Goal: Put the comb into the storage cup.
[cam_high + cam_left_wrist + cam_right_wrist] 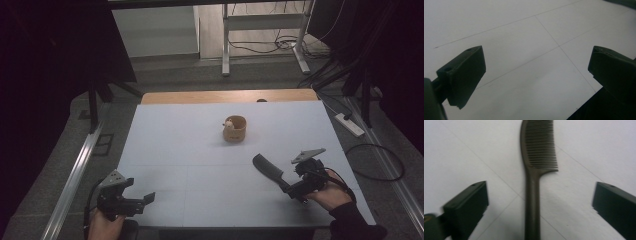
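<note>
At the near left corner of the tabletop (200, 150) we see the left gripper (145, 199) held in a hand (104, 225), its jaws pointing right across the white surface. In the left gripper view (536, 65) those jaws stand spread wide, with bare white tabletop and thin seam lines between them; they touch nothing.

Farther back, near the middle of the tabletop, stands a small round wooden cup (235, 129) with a pale little object at its rim, too small for us to identify.

To the right lies a dark comb (269, 171), flat on the tabletop. Its long axis runs diagonally, the toothed end pointing toward the far left and the handle toward the near right, at the right gripper (292, 190). In the right gripper view the comb (534, 185) runs straight up the middle, teeth on the right side, its handle end cut off by the bottom edge. The right gripper (539, 197) has its jaws spread wide on either side of the handle, clear of it.
</note>
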`<state>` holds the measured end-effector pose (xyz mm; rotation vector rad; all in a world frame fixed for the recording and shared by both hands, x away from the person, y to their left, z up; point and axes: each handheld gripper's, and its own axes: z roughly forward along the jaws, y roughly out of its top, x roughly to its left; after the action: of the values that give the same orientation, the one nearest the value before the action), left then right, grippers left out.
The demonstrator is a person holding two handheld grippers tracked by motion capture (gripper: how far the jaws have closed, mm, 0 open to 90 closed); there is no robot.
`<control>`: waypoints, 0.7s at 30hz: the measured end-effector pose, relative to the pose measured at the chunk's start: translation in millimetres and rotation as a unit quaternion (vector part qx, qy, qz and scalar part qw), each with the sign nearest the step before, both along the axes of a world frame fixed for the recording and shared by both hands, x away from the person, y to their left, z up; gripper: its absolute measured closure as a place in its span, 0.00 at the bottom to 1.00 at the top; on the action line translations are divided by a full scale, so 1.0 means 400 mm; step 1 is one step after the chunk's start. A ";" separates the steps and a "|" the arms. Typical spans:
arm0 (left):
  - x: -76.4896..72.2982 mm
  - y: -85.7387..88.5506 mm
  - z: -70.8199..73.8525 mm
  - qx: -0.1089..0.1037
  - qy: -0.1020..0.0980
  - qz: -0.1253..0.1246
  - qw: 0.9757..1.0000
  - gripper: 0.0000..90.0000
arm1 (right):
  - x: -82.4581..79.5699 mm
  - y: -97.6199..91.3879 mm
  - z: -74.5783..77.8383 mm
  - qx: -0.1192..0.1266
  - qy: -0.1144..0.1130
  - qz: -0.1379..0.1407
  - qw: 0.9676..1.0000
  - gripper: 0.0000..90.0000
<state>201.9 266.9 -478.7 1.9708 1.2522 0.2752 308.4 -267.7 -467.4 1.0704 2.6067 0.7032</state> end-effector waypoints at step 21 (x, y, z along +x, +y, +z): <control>0.000 0.001 0.000 -0.001 0.001 0.001 1.000 0.02 | 0.005 0.001 -0.052 -0.029 0.025 -0.008 0.999 0.00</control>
<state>201.8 267.3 -478.7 1.9688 1.2547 0.2739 310.2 -267.2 -488.2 1.1033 2.6400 0.6020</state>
